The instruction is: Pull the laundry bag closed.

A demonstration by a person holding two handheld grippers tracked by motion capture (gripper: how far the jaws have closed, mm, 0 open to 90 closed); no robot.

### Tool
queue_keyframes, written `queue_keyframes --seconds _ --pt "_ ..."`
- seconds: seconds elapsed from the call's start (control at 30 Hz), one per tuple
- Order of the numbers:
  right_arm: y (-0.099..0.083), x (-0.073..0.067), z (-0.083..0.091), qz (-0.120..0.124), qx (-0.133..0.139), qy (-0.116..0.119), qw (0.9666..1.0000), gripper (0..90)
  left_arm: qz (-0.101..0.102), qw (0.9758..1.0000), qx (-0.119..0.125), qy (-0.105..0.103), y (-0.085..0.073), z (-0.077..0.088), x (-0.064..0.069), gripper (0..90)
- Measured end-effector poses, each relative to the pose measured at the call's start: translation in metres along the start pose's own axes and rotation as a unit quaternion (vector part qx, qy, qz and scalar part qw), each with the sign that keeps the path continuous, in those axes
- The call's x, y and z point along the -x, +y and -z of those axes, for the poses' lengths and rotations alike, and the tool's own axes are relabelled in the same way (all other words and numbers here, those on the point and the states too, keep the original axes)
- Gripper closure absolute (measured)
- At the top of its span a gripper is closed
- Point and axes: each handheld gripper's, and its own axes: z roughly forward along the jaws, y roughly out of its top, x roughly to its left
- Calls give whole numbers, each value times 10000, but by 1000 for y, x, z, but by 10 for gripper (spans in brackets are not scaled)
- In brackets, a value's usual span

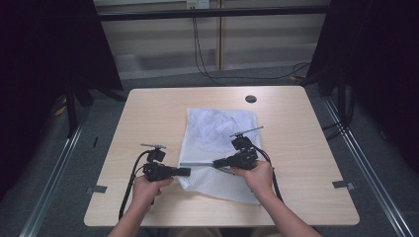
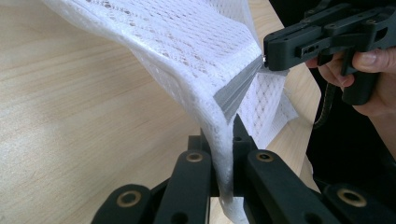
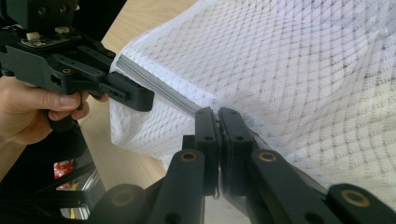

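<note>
I have the white mesh bag (image 1: 217,148) by its near end, close to the near edge of the desk (image 1: 148,113), a little right of the middle. My left tongs (image 1: 187,172) are pressed together on the bag's near-left edge, the mesh squeezed flat between the jaws in the left gripper view. My right tongs (image 1: 217,163) are also clamped, pinching the grey zipper strip (image 1: 197,163) that runs across the bag between the two grips. I judge the step is to work that zipper along, so the left grip has to act as the anchor: I should hold it steady and low, keeping the strip taut and straight rather than letting the mesh bunch up. The right tongs should pull along the line of the strip, not upward, or the bag will lift and the pinch may slip off. Farther off, the rest of the bag lies flat toward the middle of the desk, short of the dark round hole (image 1: 250,98) by the far edge.
</note>
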Motion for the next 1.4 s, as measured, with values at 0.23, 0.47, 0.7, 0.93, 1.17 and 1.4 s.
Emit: queue_keyframes --seconds 0.23,0.47,0.7,0.93,1.17,1.4 --pt "-1 3 2 -44 12 37 10000 871 16 10000 -1 28 0 0 0 900" --pt "-2 4 4 -54 5 81 10000 871 17 10000 -11 10 0 0 0 900" --pt "-3 6 8 -48 -11 62 10000 871 25 10000 12 31 0 -1 1 900" --pt "-5 10 11 -78 12 41 10000 871 14 10000 14 13 0 0 1 900" --pt "-5 11 12 -67 -1 52 10000 871 -38 10000 15 55 0 -1 1 900" --pt "-5 11 13 -80 7 70 9999 871 -19 10000 2 53 0 -1 1 900"
